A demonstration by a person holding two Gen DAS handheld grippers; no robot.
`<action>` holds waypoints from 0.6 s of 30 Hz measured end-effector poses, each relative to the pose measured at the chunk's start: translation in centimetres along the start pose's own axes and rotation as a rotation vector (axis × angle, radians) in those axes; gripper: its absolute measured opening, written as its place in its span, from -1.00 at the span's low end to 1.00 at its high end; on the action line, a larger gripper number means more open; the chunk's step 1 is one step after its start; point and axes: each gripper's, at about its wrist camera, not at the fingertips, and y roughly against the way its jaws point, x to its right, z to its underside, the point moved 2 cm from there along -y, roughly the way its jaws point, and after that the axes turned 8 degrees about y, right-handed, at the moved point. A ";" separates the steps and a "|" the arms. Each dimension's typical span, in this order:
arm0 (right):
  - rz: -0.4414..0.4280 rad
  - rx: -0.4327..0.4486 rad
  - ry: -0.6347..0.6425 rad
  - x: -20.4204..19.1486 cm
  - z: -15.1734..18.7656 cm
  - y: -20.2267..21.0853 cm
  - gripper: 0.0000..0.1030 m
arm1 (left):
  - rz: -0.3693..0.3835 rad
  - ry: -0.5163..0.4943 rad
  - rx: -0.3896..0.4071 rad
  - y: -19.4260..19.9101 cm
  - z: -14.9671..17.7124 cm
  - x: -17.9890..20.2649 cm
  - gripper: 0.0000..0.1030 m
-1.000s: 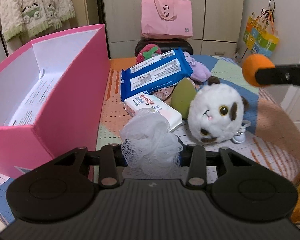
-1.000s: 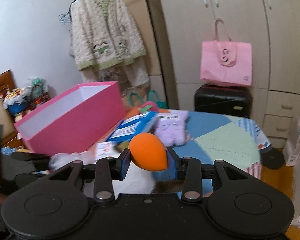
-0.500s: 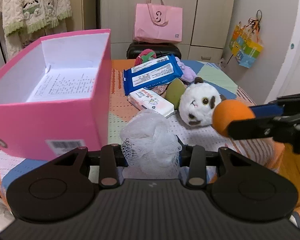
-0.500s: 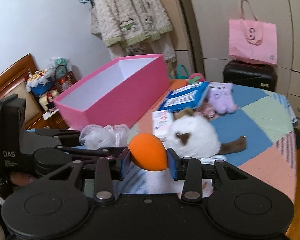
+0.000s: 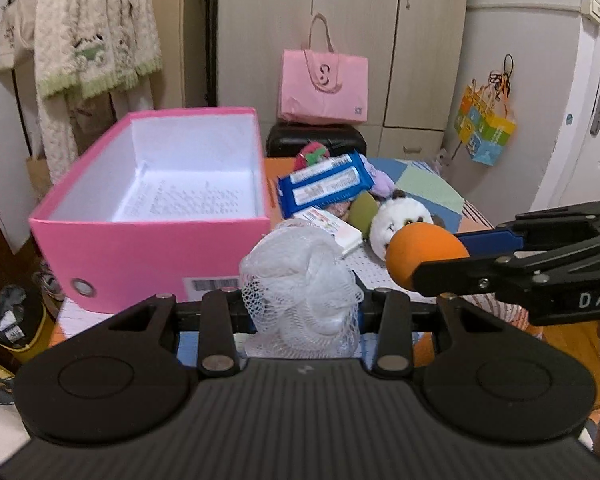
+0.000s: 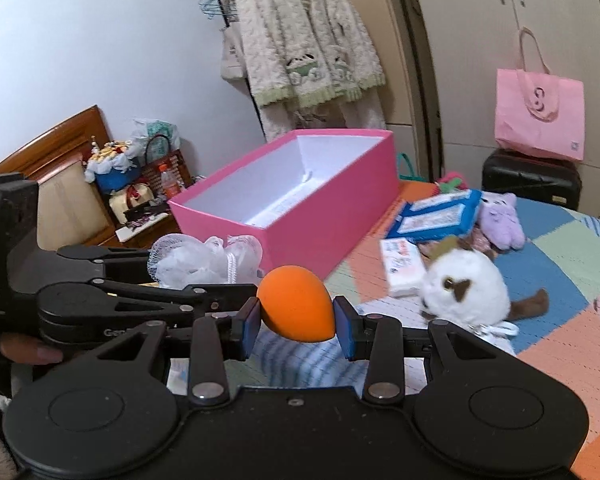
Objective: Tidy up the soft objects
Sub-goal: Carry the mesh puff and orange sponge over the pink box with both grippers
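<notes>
**A:** Small bedroom, wardrobe at the back, patchwork cover (image 6: 560, 264) spread under a heap of soft stuff. Left gripper (image 5: 300, 306) clamped on a white mesh bath puff (image 5: 300, 272). Right gripper (image 6: 296, 320) pinching an orange sponge (image 6: 296, 304) between blue pads. Both up in the air, side by side, just short of the near end of the pink box (image 5: 148, 248). Box open on top, nothing inside but a printed sheet on the bottom. Any tips for the drop?

**B:** Looks like the carry-to-box stage, with most of the job yet to do. Would go one at a time rather than crowding both grippers over the rim.

- Puff first: lift clear of the near wall, move in over the middle, then let go low. Mesh could snag on a finger, so open wide and pull straight back.
- Sponge next: light and rounded, likely to bounce or roll, so lower close to the bottom before releasing.
- Aim for a far corner to leave room for the rest.

**A:** And the rest?

**B:** Plenty waiting beside the box: white plush toy (image 6: 464, 280), blue wipes pack (image 5: 324, 184), small white pack (image 5: 332, 228), purple plush (image 6: 500, 220). Worth not nudging the box, probably light enough to slide on that cover.
</notes>
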 end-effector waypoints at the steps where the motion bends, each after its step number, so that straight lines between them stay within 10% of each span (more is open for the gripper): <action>1: -0.003 0.008 0.005 -0.3 -0.2 0.0 -0.13 | -0.006 0.000 0.009 0.4 -0.1 -0.2 -0.26; 18: 0.025 0.156 0.112 -1.3 -6.3 -2.0 -0.12 | -0.005 0.000 0.140 1.3 -5.4 -4.2 -0.25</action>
